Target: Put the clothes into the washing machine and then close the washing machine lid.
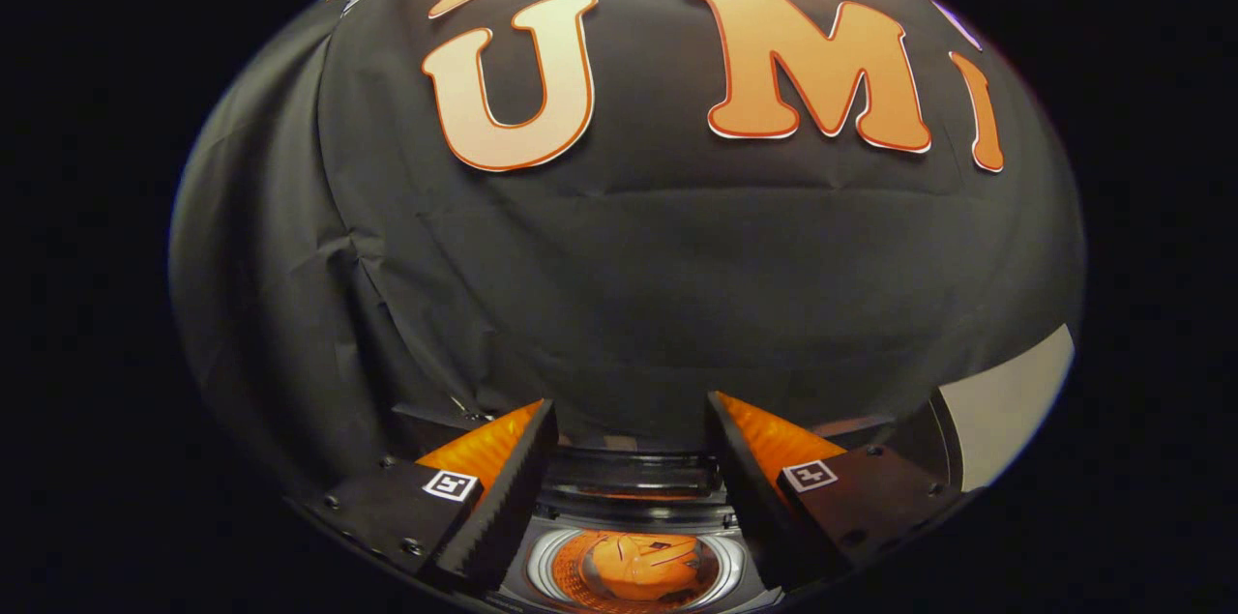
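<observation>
The gripper (631, 479) looks forward at the black cloth wall (677, 285) of the booth, held high and level. Its two fingers (503, 498) are spread wide apart and hold nothing.

Below the fingers, seen through the gap between them, is the washing machine (633, 498). Its round drum opening (633, 568) faces up, ringed by a pale rim. Inside the drum lies a bundle of orange cloth (633, 564), which looks like the clothes already dropped in. Just beyond the opening, a dark ridged band (629, 474) runs crosswise between the fingertips. This is probably the folded-back lid, standing at the rear of the machine, but its exact shape is hard to tell.

So the thing that matters now lies ahead of and below the fingers, its long edge running left to right across them. Judging by the drum, the loading is done and closing the lid remains.

A pale surface (1006, 401) shows to the right, perhaps a table or wall panel.
</observation>
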{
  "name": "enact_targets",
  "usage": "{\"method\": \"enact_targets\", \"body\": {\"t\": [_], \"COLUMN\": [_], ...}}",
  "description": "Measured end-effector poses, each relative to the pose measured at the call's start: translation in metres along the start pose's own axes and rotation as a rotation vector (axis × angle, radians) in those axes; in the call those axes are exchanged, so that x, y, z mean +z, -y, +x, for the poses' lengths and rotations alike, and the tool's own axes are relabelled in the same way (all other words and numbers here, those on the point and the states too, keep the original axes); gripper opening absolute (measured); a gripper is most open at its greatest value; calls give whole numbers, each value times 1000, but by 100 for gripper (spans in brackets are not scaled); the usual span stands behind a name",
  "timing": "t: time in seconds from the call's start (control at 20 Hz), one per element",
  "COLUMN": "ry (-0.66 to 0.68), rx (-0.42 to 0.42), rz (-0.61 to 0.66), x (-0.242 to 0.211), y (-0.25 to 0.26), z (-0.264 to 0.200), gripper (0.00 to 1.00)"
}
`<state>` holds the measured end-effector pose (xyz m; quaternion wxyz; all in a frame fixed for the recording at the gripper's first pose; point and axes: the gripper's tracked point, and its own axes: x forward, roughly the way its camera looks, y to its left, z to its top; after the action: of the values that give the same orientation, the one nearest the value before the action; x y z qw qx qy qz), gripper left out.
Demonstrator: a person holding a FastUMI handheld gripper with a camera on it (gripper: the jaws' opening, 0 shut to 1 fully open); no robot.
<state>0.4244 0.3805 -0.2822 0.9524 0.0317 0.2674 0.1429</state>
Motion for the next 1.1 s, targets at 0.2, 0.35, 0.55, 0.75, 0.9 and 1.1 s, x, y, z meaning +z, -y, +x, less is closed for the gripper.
{"method": "enact_targets", "body": {"t": [0.2,0.35,0.55,0.75,0.9,1.1], "ry": [-34,-40,-11,6,12,57], "rx": [-9,-16,-22,-26,-34,-34], "rz": [6,14,5,-4,-9,-20], "x": [-9,-16,-17,-25,-32,-43], "y": [3,2,0,-1,-3,-7], "z": [19,21,12,-1,-13,-33], "gripper": [99,99,99,99,99,99]}}
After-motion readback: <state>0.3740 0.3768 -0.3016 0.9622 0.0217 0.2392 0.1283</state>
